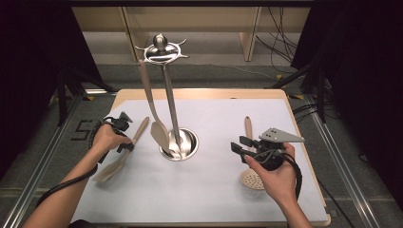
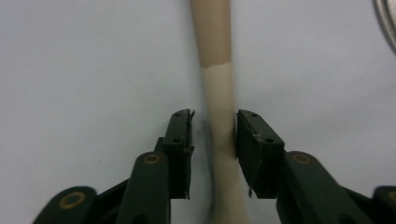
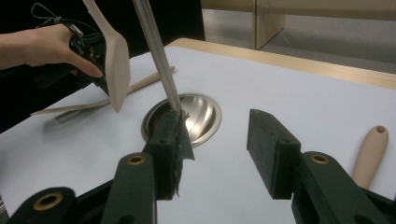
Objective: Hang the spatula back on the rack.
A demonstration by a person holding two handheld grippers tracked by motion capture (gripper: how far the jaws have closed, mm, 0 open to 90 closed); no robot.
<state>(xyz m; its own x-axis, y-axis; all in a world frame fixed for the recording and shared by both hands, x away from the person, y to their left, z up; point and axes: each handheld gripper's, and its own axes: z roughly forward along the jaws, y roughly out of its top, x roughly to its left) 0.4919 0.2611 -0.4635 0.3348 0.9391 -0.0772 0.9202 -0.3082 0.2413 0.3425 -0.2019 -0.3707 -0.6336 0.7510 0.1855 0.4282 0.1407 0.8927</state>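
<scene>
Your left gripper [image 1: 124, 142] is down on the left side of the desk [image 1: 304, 209], over the handle of the beige spatula [image 1: 115, 162] that lies flat on the white sheet. In the left gripper view the handle runs between the two jaws: the right jaw is against it, while a thin gap shows at the left jaw, so the jaws are only partly closed around the handle and do not yet clamp it. The spatula's wooden end points toward the far side, and its flat blade lies toward you, near your left forearm. Just right of it stands the metal rack [image 1: 172, 114], its round base [image 1: 189, 142] set in the middle of the desk, with one beige spoon [image 1: 153, 109] hanging from the hooks at its top. Your right gripper [image 1: 237, 145] is held above the right part of the desk, its jaws wide apart with nothing between them. Below your right hand [image 1: 278, 178] lies a slotted spoon [image 1: 250, 178], its handle pointing away from you.
</scene>
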